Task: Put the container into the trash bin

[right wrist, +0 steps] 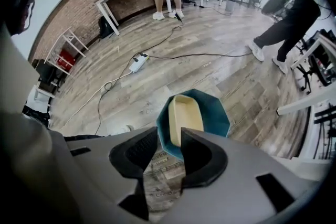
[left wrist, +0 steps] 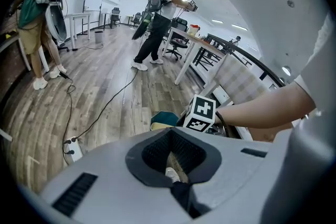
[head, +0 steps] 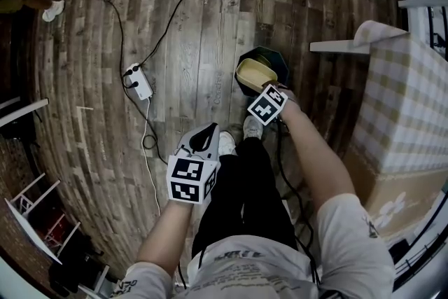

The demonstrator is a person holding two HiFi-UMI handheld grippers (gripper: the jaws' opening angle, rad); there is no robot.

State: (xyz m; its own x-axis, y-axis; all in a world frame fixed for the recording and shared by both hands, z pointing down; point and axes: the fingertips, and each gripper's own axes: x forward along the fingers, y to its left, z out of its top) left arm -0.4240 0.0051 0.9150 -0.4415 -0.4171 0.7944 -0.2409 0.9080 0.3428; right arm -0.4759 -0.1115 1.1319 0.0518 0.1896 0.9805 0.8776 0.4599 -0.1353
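A beige oblong container (head: 256, 72) lies inside the dark teal, eight-sided trash bin (head: 281, 64) on the wood floor. My right gripper (head: 271, 91) hangs pointing down at the bin's near rim. In the right gripper view its jaws (right wrist: 168, 136) stand open with only floor between them, and the container (right wrist: 185, 115) rests in the bin (right wrist: 216, 119) just beyond the tips. My left gripper (head: 203, 134) is lower left, over my legs, shut and empty. In the left gripper view (left wrist: 170, 132) the bin (left wrist: 164, 117) shows beside the right gripper's marker cube (left wrist: 200, 113).
A white power strip (head: 138, 80) with black and white cables lies on the floor to the left. A table with a checked cloth (head: 413, 101) and a cardboard box (head: 392, 192) stand at the right. My shoes (head: 227, 143) are near the bin. Other people (left wrist: 157, 18) stand farther off.
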